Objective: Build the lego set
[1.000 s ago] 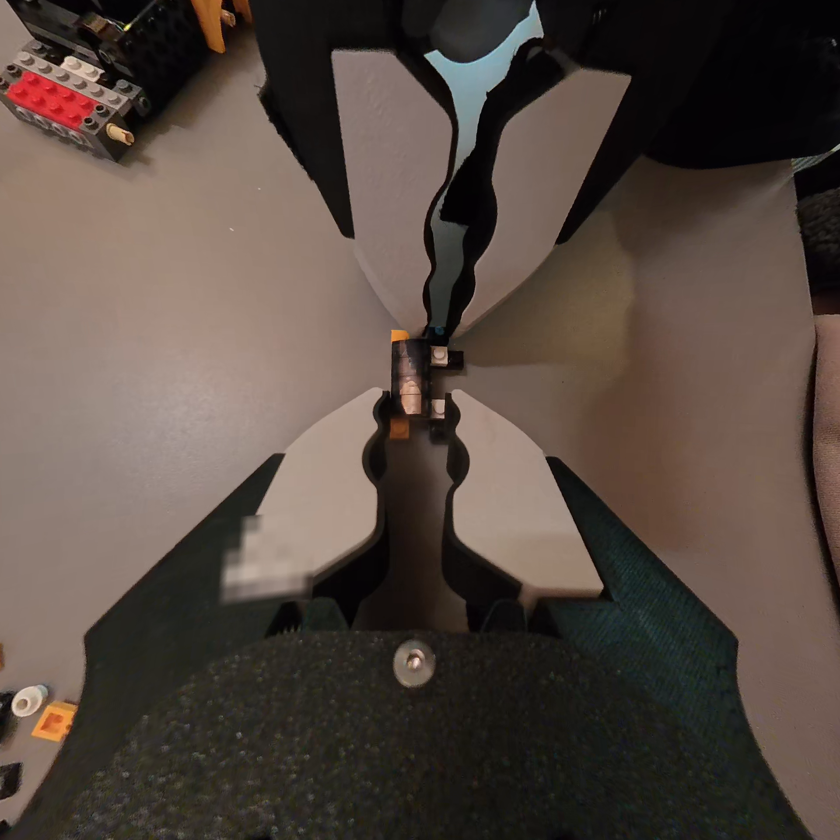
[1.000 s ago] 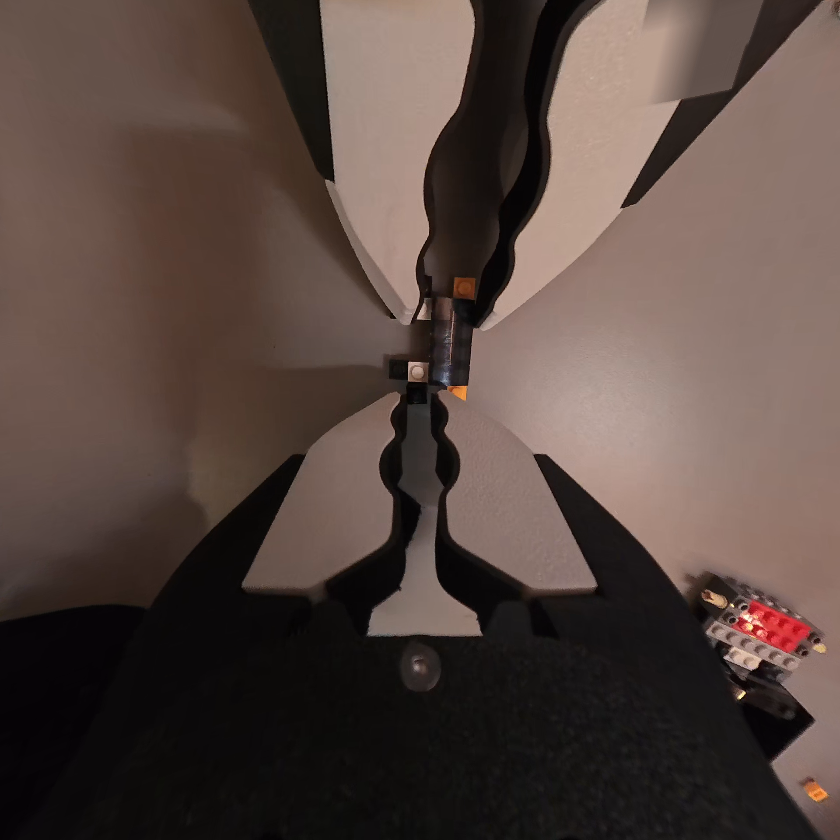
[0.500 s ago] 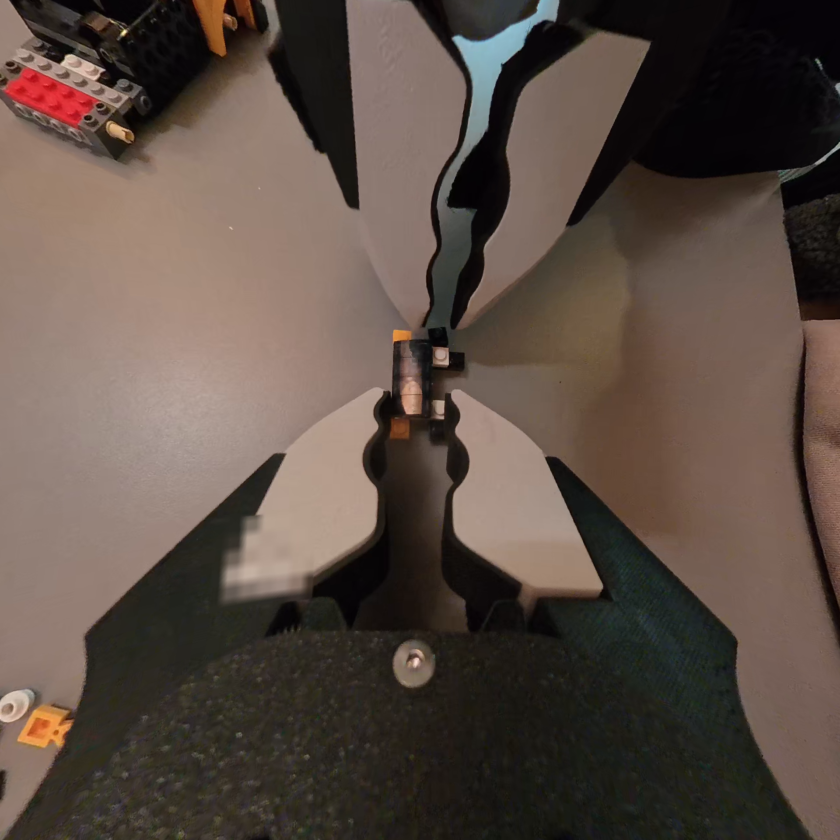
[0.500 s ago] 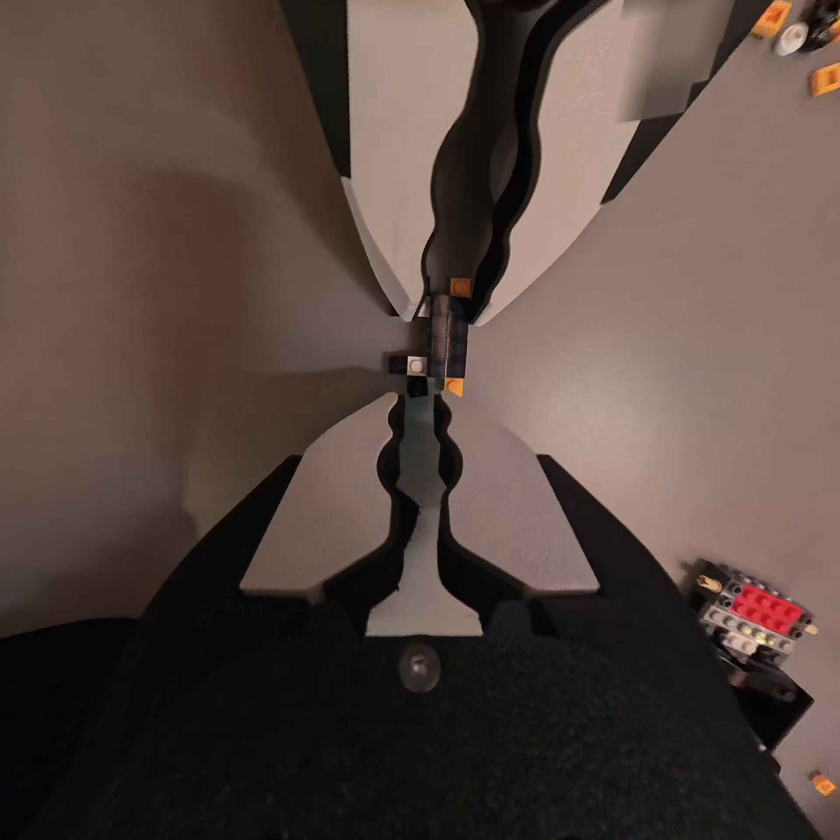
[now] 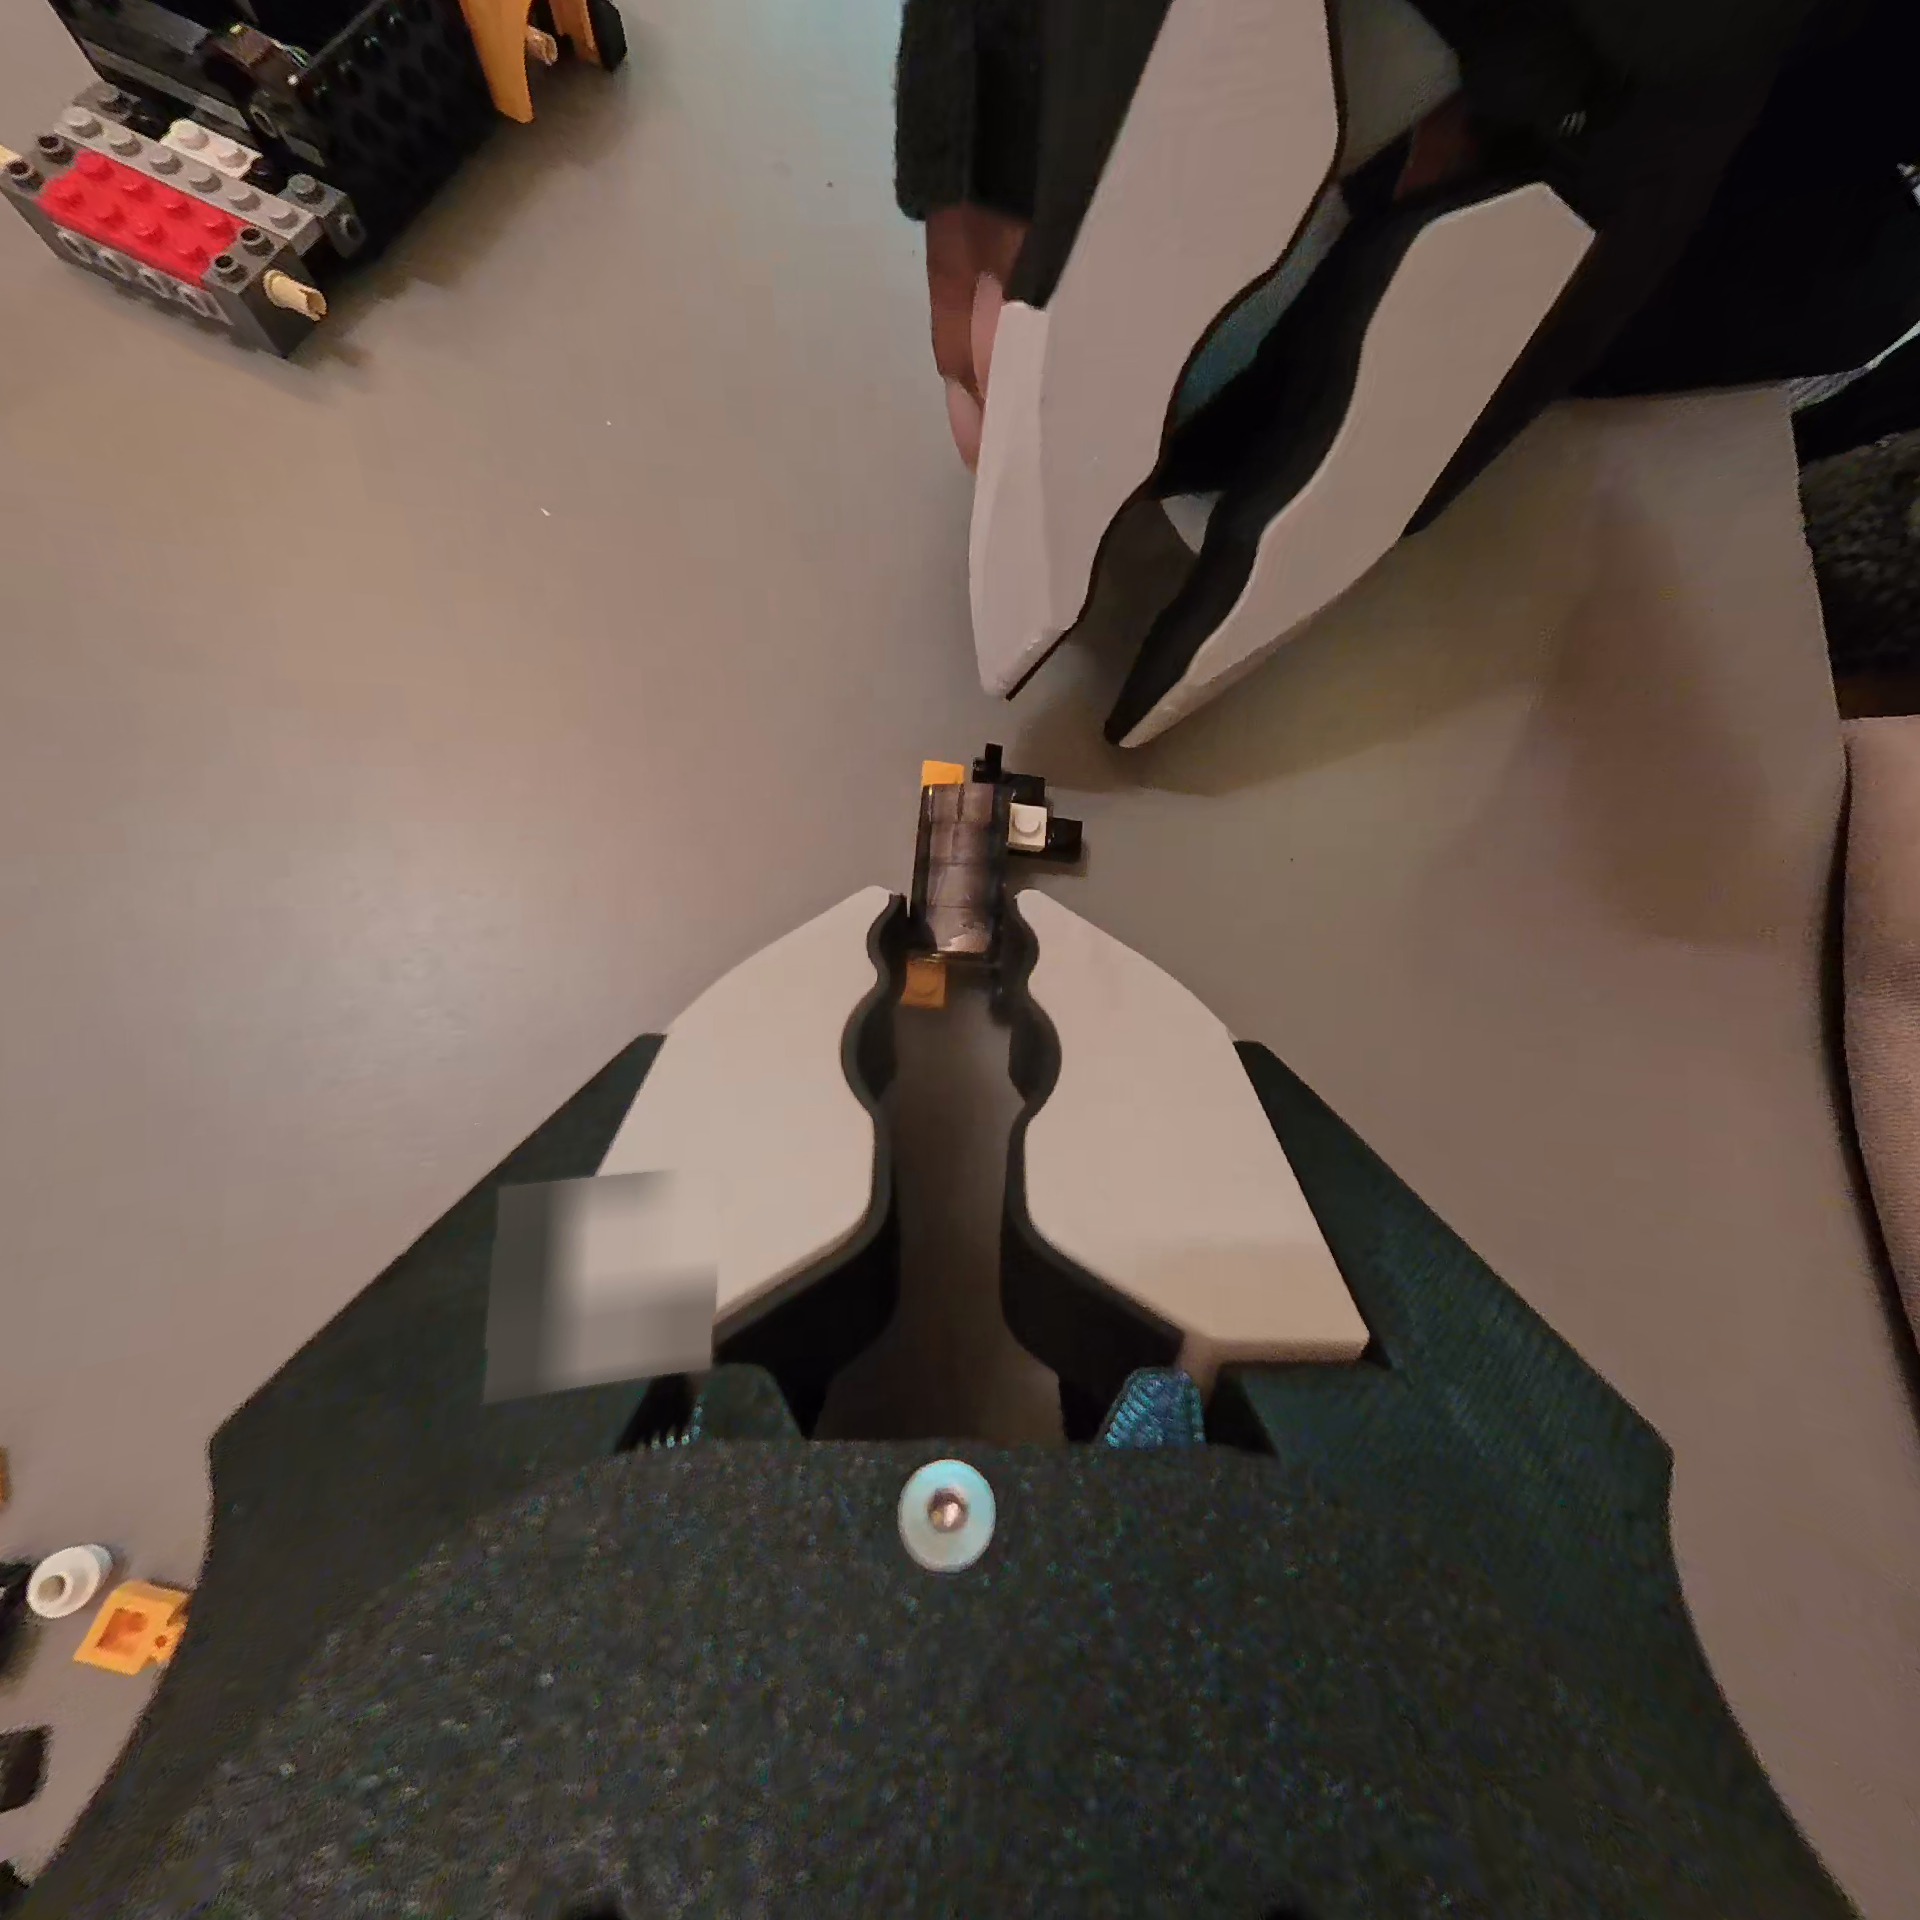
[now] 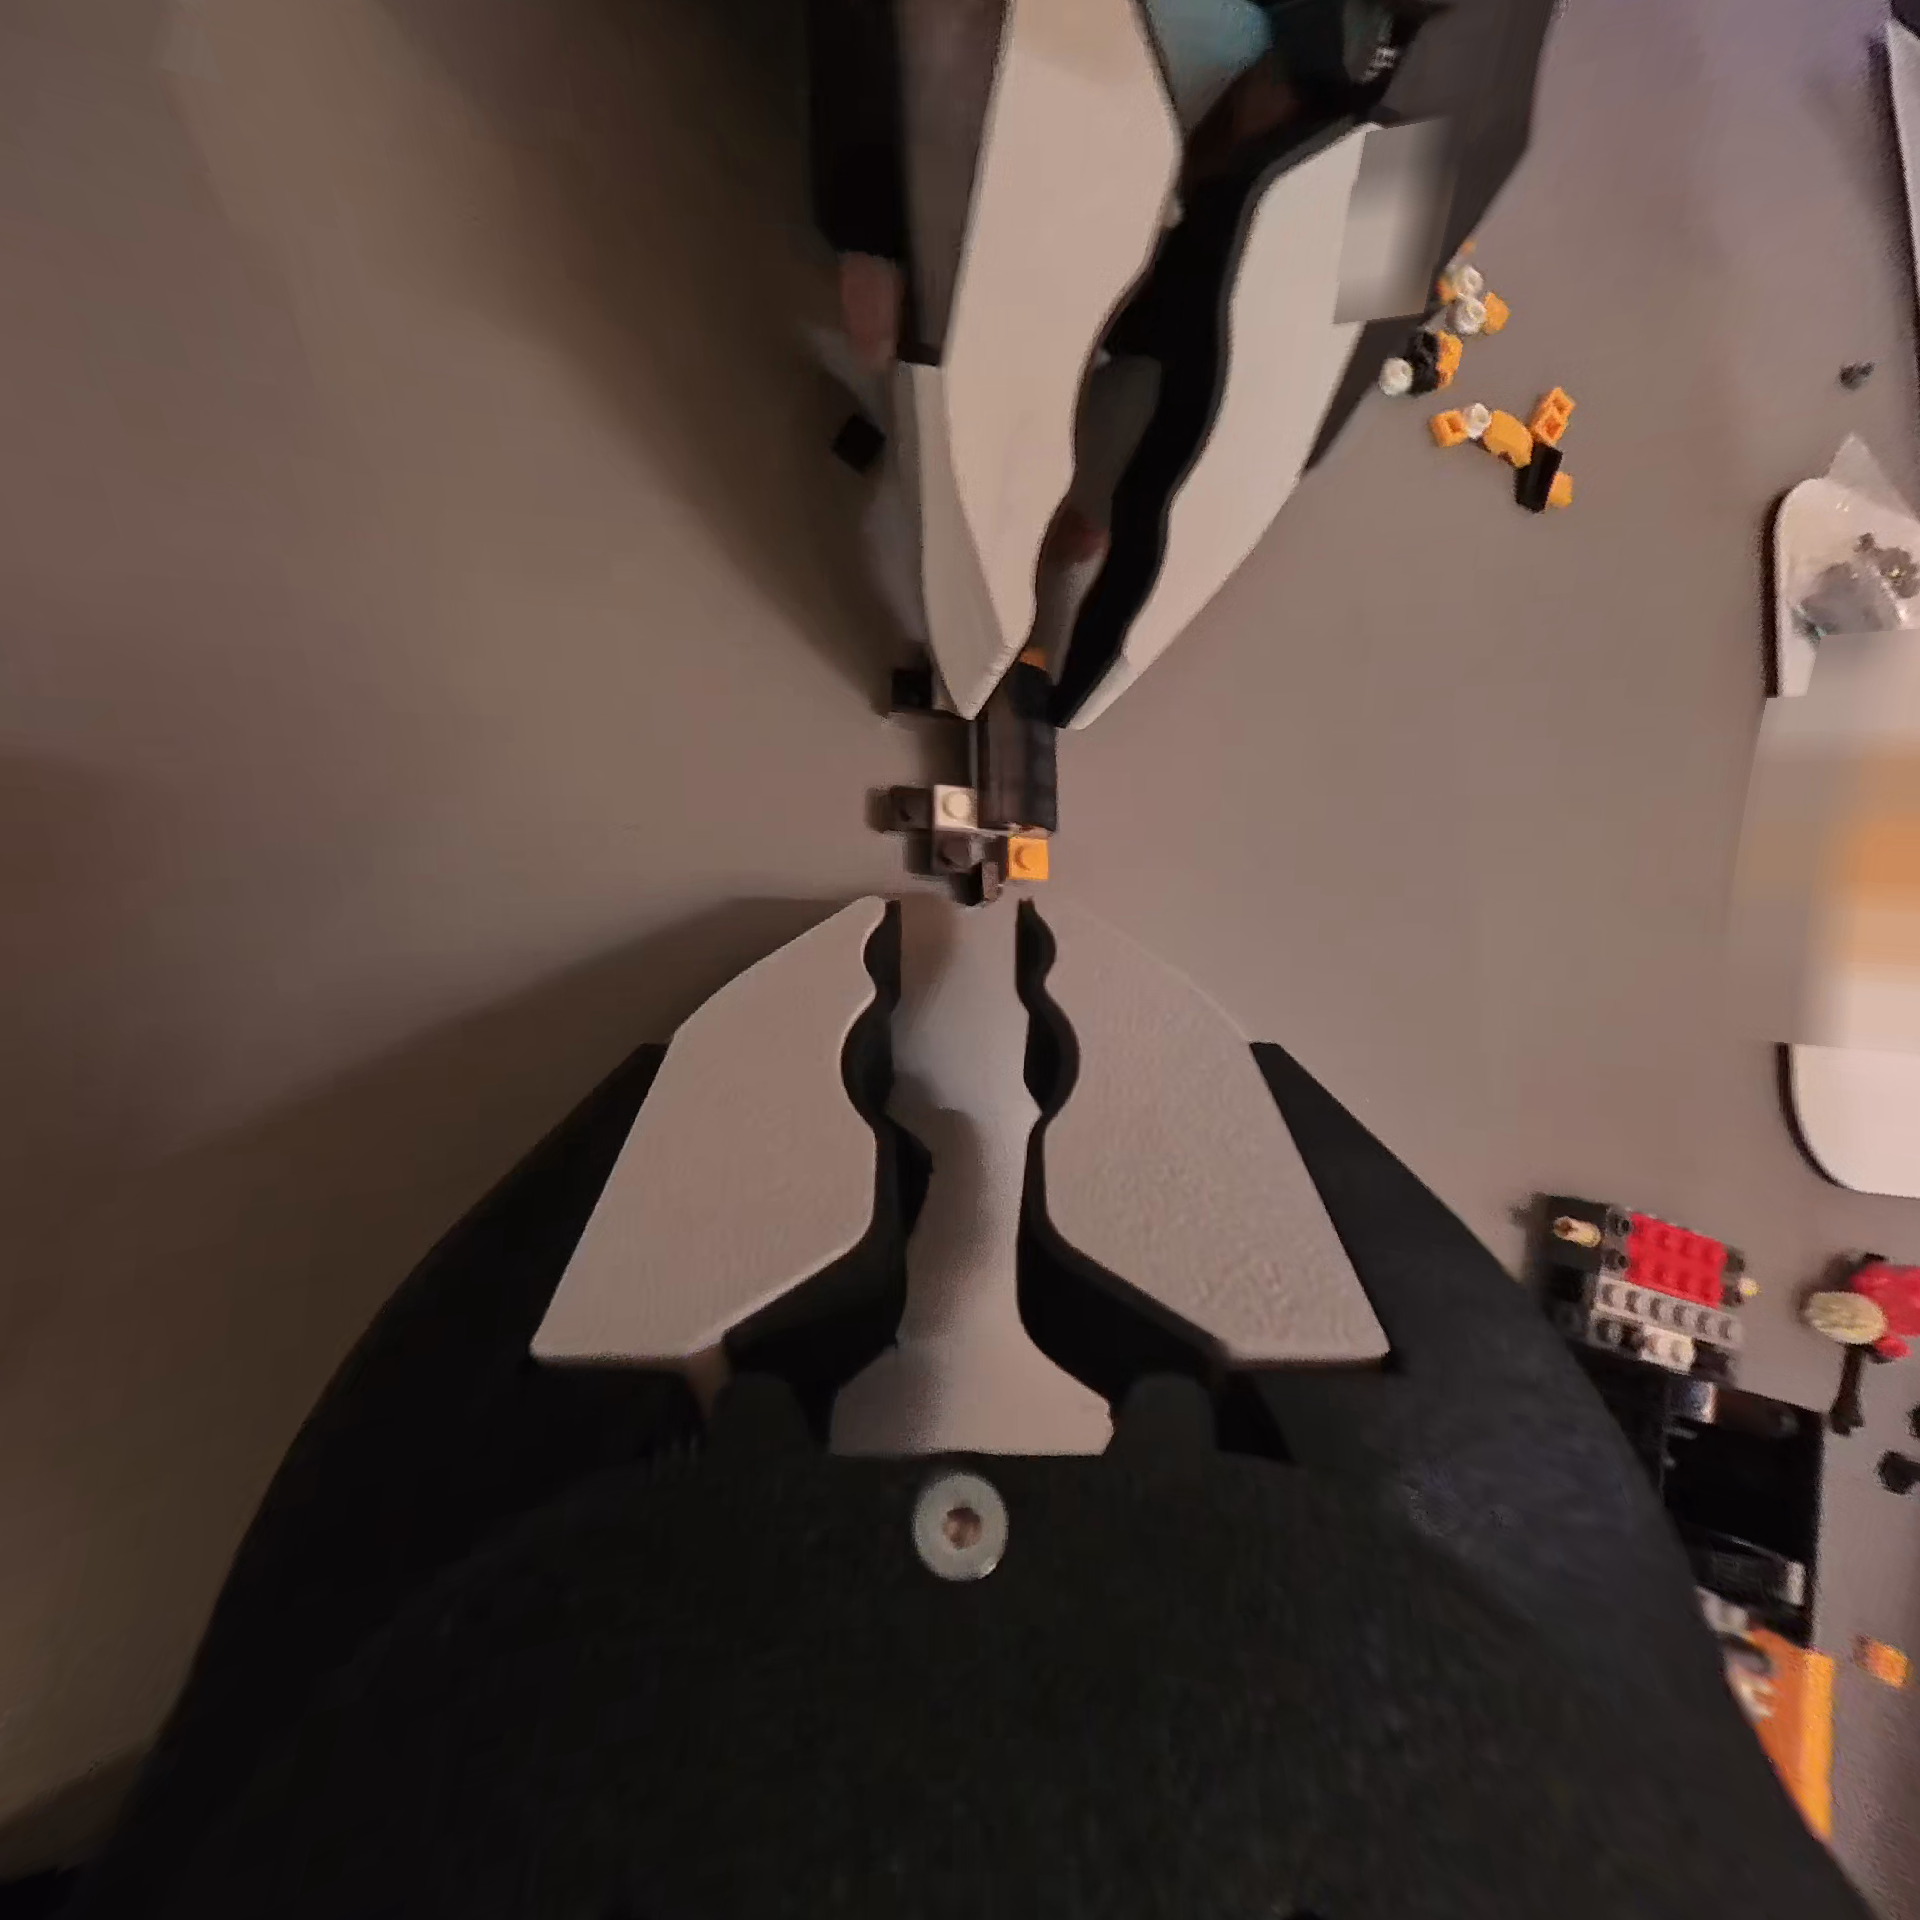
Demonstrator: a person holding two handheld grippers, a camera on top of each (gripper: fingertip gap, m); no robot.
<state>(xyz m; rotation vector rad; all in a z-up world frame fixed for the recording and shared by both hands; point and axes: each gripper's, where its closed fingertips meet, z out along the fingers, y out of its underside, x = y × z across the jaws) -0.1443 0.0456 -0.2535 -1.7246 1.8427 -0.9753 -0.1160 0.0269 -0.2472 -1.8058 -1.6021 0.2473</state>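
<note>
Left gripper [image 5: 954, 914] clamped on small brick piece [image 5: 961, 862] at frame centre; right gripper [image 6: 954, 906] empty, fingers apart, just beside it.

small lego assembly [image 5: 971, 862] at left gripper [image 5: 956, 914] tip, above surface [image 5: 520, 727] | right gripper [image 5: 1070, 707] beyond it, apart | larger build [image 5: 177, 197] far left on surface | loose pieces [image 5: 104, 1600] near left

A home-like room: plain grey table [image 5: 520, 675] beside a fabric cushion [image 5: 1886, 987].
</note>
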